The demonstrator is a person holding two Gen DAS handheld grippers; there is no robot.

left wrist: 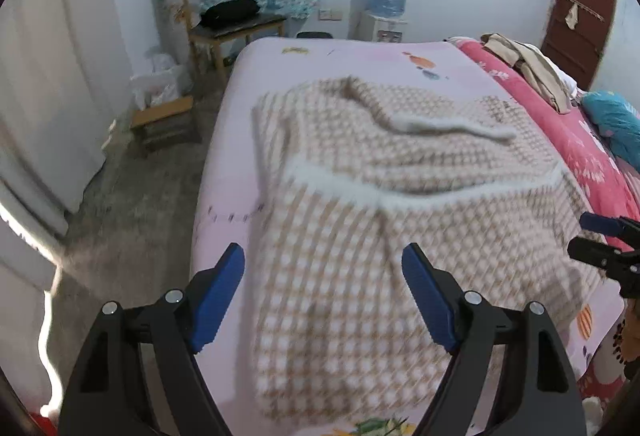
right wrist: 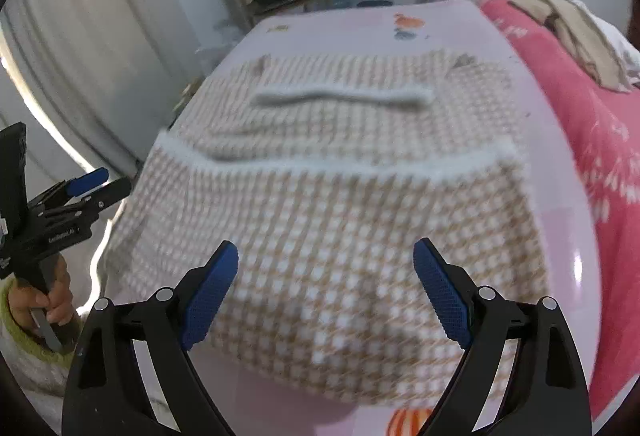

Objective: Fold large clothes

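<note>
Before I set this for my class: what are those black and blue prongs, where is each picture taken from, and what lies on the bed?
No robot here: a person holds a two-finger gripper in each hand, each with a camera looking along its fingers. One picture comes from the left gripper, the other from the right gripper; each also glimpses the other at its edge. Both stand open and hold nothing. On the bed lies a checked garment, partly folded over itself. A pink blanket lies along the bed's far side.

Both wrist cams angled down from near edge of bed (left wrist: 224, 108), close above, sharing checked garment (right wrist: 332, 228) & far wall.
</note>
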